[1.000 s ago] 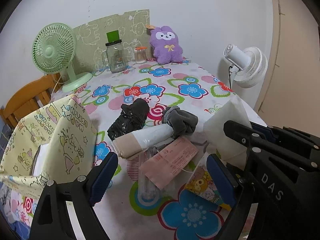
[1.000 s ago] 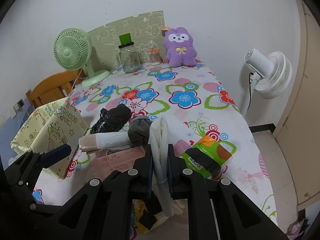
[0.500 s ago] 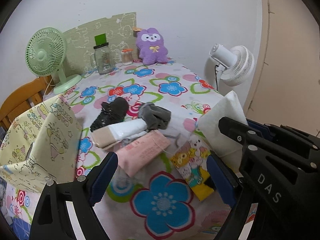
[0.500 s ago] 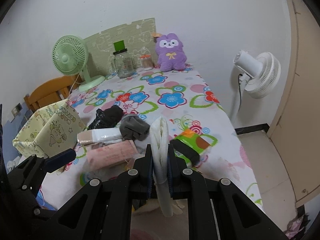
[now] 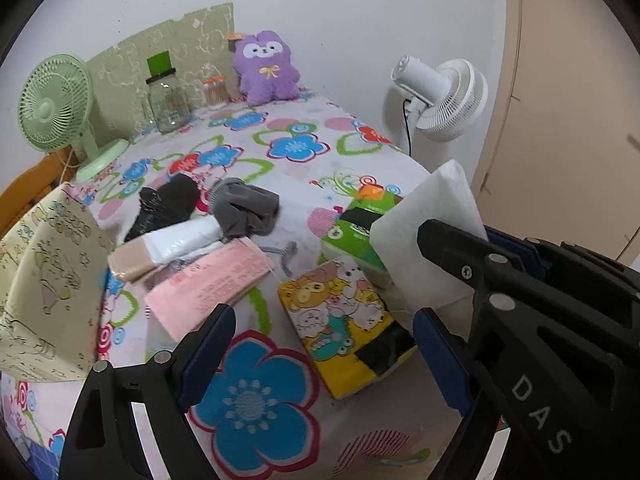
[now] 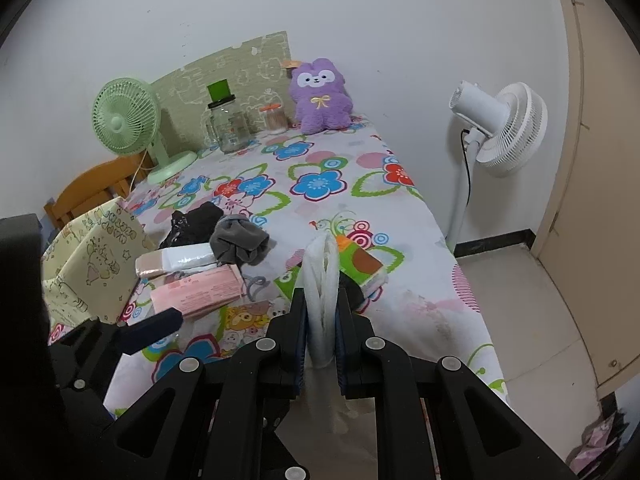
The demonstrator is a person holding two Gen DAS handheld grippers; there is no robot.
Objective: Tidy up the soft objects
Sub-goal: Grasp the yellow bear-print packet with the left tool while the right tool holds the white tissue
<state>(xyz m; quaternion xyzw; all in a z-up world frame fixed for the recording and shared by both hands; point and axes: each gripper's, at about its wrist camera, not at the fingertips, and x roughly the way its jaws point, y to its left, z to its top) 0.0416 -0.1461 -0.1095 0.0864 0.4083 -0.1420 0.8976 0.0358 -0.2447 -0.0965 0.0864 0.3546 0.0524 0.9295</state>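
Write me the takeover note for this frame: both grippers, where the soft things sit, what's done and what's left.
Right hand-held gripper: shut on a white folded cloth.
Left hand-held gripper: open, empty, above the tissue packs.
On the floral tablecloth: black bag, grey sock, beige-white pack, pink pack, cartoon tissue pack, green tissue pack.
Yellow fabric box stands at the left.
Done: cloth lifted. Left: everything on the table.

I hold a white folded cloth pad (image 6: 322,280) upright, clamped above the floral table's (image 6: 420,312) near edge.
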